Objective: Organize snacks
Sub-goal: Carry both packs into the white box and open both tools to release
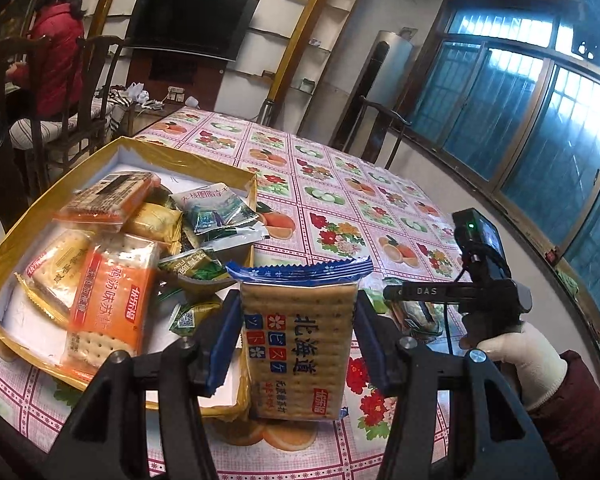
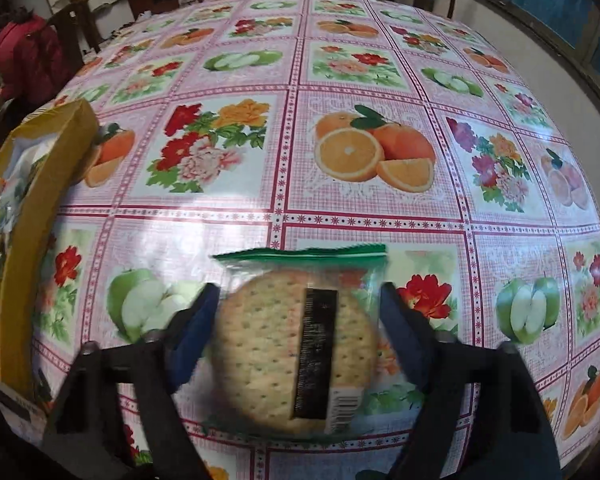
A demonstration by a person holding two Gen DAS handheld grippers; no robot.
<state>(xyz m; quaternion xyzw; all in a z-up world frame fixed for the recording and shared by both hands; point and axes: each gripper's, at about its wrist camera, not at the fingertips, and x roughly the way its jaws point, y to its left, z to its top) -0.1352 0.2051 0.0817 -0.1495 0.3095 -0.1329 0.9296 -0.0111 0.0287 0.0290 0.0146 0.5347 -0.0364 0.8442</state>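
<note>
With most snacks already heaped in the gold box (image 1: 12, 240), my left tongs (image 1: 296, 344) grip a blue soda-cracker pack (image 1: 298, 344) beside it, while my right tongs (image 2: 296, 336) straddle a green round-cracker pack (image 2: 296, 344) above the desk (image 2: 340, 60), contact unclear.

A table (image 2: 380, 208) under a pink checked cloth printed with fruit and flowers carries a shallow gold box (image 1: 16, 240) of wrapped snacks at its left side, with bare cloth stretching beyond.
</note>
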